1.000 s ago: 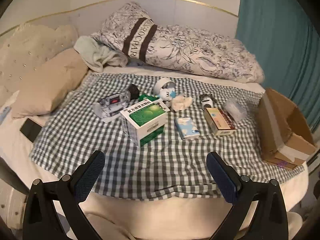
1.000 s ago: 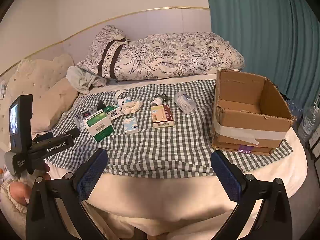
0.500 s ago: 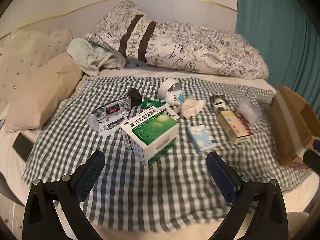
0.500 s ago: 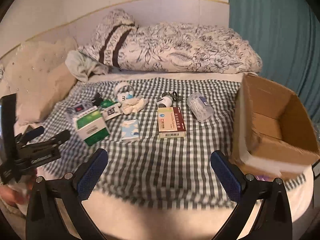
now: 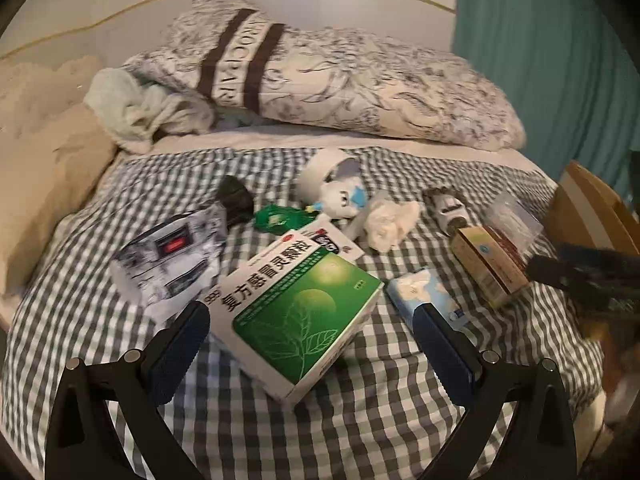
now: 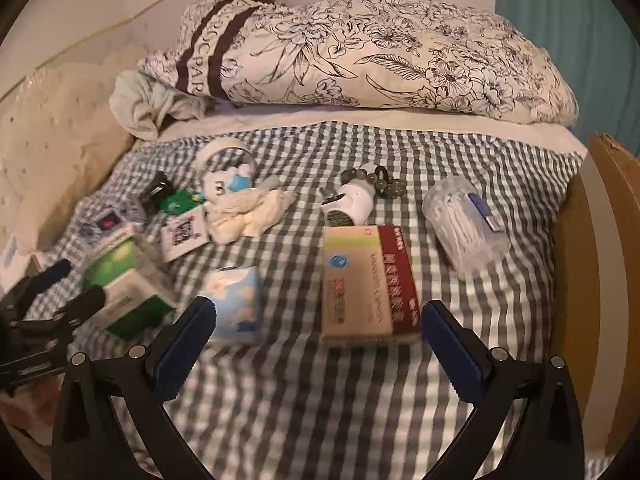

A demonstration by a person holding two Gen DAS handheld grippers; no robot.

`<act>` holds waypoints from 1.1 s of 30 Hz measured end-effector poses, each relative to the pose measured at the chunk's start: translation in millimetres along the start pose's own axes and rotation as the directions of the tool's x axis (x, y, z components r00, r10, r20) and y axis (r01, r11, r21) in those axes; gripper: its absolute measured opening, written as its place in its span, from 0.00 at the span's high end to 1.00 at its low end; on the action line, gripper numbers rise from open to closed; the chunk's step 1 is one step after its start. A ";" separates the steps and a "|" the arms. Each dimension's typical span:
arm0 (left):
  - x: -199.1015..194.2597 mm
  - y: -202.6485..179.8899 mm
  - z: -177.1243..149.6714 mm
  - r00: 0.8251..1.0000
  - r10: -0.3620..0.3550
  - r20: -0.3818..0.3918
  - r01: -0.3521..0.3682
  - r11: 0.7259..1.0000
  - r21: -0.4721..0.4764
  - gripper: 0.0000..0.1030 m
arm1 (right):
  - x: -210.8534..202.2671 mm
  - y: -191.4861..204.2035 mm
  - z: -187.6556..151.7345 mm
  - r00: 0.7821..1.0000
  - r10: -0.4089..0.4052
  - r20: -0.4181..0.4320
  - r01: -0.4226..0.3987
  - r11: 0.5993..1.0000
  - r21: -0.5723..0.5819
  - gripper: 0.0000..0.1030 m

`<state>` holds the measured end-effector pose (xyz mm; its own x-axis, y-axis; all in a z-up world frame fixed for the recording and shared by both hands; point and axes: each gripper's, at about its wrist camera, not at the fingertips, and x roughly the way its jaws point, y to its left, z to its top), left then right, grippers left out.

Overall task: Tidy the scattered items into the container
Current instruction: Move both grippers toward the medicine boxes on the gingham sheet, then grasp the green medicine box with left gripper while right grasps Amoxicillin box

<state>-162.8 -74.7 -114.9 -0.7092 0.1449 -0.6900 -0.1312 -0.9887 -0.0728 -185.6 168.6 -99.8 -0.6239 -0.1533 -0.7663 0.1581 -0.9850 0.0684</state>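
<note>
Scattered items lie on a checked cloth on the bed. My left gripper [image 5: 310, 344] is open, its fingers either side of a green and white medicine box [image 5: 296, 308]. My right gripper [image 6: 316, 340] is open just short of a red and cream medicine box [image 6: 368, 284], with a blue tissue pack [image 6: 236, 300] to its left. The cardboard box [image 6: 600, 280] stands at the right edge. In the right wrist view the left gripper [image 6: 60, 296] shows at the left by the green box [image 6: 124, 276]. The right gripper [image 5: 580, 276] shows in the left wrist view.
Also on the cloth: a clear tub of cotton swabs [image 6: 464, 220], a small white device with beads [image 6: 352, 200], crumpled tissue [image 6: 248, 212], a white toy figure [image 5: 336, 188], a grey packet [image 5: 172, 256]. A floral duvet [image 6: 360, 52] and pillows [image 5: 44, 168] lie behind.
Both grippers have moved forward and down towards the cloth. The green box now lies between my left fingers, and the red and cream box is close before my right gripper.
</note>
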 end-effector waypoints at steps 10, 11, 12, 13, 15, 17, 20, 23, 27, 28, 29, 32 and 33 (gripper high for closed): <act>20.6 12.8 -0.9 0.999 0.025 -0.023 -0.024 1.000 0.015 0.00 | 27.8 -17.5 -4.4 0.997 -0.049 -0.063 0.048 0.999 -0.010 0.00; 21.2 10.9 -2.7 0.999 0.037 -0.025 -0.037 0.999 0.029 0.00 | 29.3 -19.4 -4.6 0.996 -0.053 -0.067 0.053 0.999 -0.005 0.00; 20.5 8.3 -4.6 0.999 0.043 -0.018 -0.042 0.998 0.050 0.00 | 30.9 -22.4 -4.2 0.996 -0.060 -0.072 0.060 0.998 0.001 0.00; 19.9 7.1 -6.3 0.999 0.044 -0.013 -0.043 0.997 0.065 0.00 | 32.1 -24.2 -4.1 0.995 -0.063 -0.078 0.063 0.998 0.004 0.00; 20.1 6.6 -7.3 0.999 0.052 -0.012 -0.051 0.995 0.082 0.00 | 35.3 -28.4 -3.2 0.994 -0.068 -0.084 0.069 0.998 0.013 0.00; 20.8 10.6 -6.5 0.998 0.061 -0.019 -0.059 0.996 0.072 0.00 | 40.9 -31.1 -4.1 0.994 -0.060 -0.096 0.062 0.998 0.023 0.00; 15.3 21.1 -7.3 1.000 0.022 -0.002 -0.022 1.000 0.016 0.00 | 52.3 -30.5 -6.6 0.991 -0.053 -0.119 0.057 0.998 0.030 0.00; 15.8 29.9 -8.0 1.000 0.009 -0.004 -0.009 1.000 -0.020 0.00 | 64.2 -28.2 -9.5 0.989 -0.071 -0.133 0.074 0.997 0.017 0.00; 21.6 30.3 -6.2 1.000 -0.028 -0.013 0.028 0.999 -0.024 0.00 | 80.3 -31.2 -13.7 0.982 -0.063 -0.177 0.070 0.997 0.036 0.00; 24.1 29.2 -6.2 0.999 -0.035 -0.022 0.034 0.999 -0.019 0.00 | 83.3 -32.6 -14.3 0.981 -0.060 -0.183 0.069 0.997 0.039 0.00; 27.2 27.7 -6.4 0.999 -0.038 -0.029 0.038 0.999 -0.012 0.00 | 85.7 -34.3 -15.4 0.980 -0.060 -0.188 0.069 0.997 0.043 0.00; 38.6 21.3 -5.4 0.998 -0.039 -0.040 0.040 0.999 0.019 0.00 | 89.6 -38.0 -17.5 0.980 -0.052 -0.194 0.064 0.996 0.059 0.00; 42.5 19.2 -3.5 0.999 -0.034 -0.037 0.035 0.999 0.027 0.00 | 89.5 -38.0 -17.5 0.980 -0.052 -0.192 0.064 0.996 0.059 0.00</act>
<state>-193.0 -87.6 -148.1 -0.6780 0.1765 -0.7136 -0.1741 -0.9817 -0.0774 -234.0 193.6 -182.2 -0.4723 -0.0840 -0.8774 0.0721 -0.9958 0.0565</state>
